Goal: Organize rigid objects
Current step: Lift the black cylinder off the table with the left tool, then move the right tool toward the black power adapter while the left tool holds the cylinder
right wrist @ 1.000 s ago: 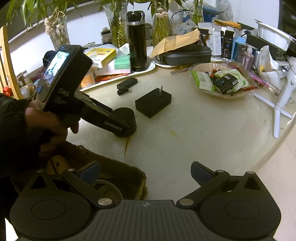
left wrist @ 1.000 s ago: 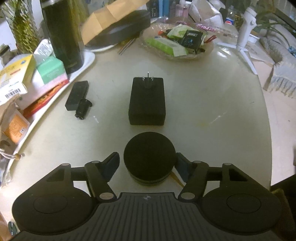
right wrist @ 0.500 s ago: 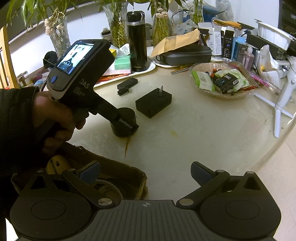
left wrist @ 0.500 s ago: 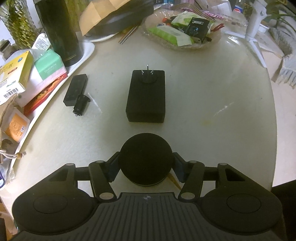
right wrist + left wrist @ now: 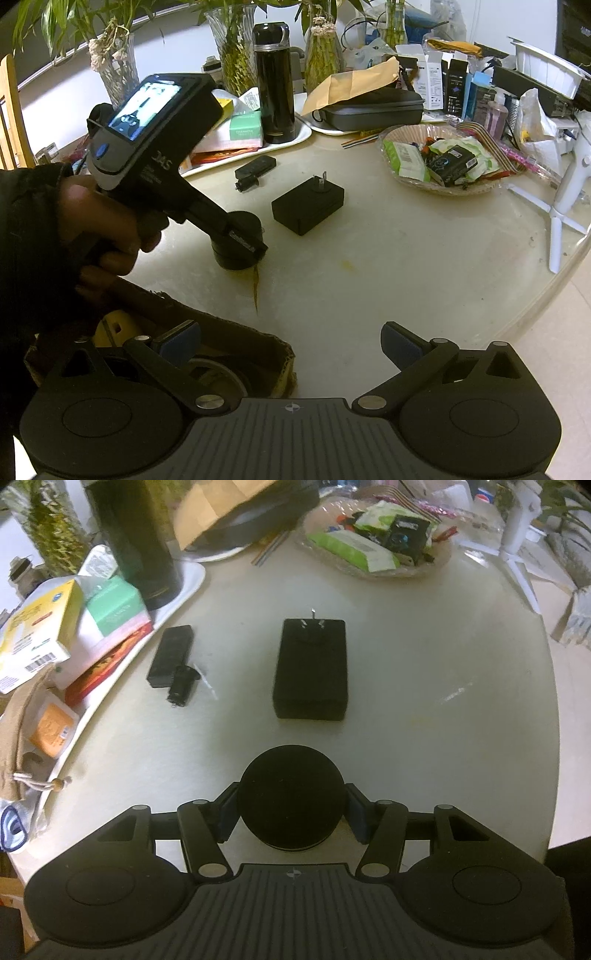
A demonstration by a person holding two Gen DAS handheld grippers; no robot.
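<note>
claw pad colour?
Blue pads, clearest in the right wrist view.

I note the tabletop (image 5: 424, 709) is pale cream with a faint yellow stain. The round puck (image 5: 291, 797) is plain matte black, as are the plug adapter (image 5: 311, 668), the slim stick (image 5: 170, 655) and the flask (image 5: 274, 85). My left tongs (image 5: 291, 814) are black with dark blue pads (image 5: 356, 818); my right tongs (image 5: 290, 341) match. The tray (image 5: 192, 578) is white and carries a yellow-and-white box (image 5: 35, 631) and a mint-green box (image 5: 114, 605). The cardboard box (image 5: 221, 325) is brown.
</note>
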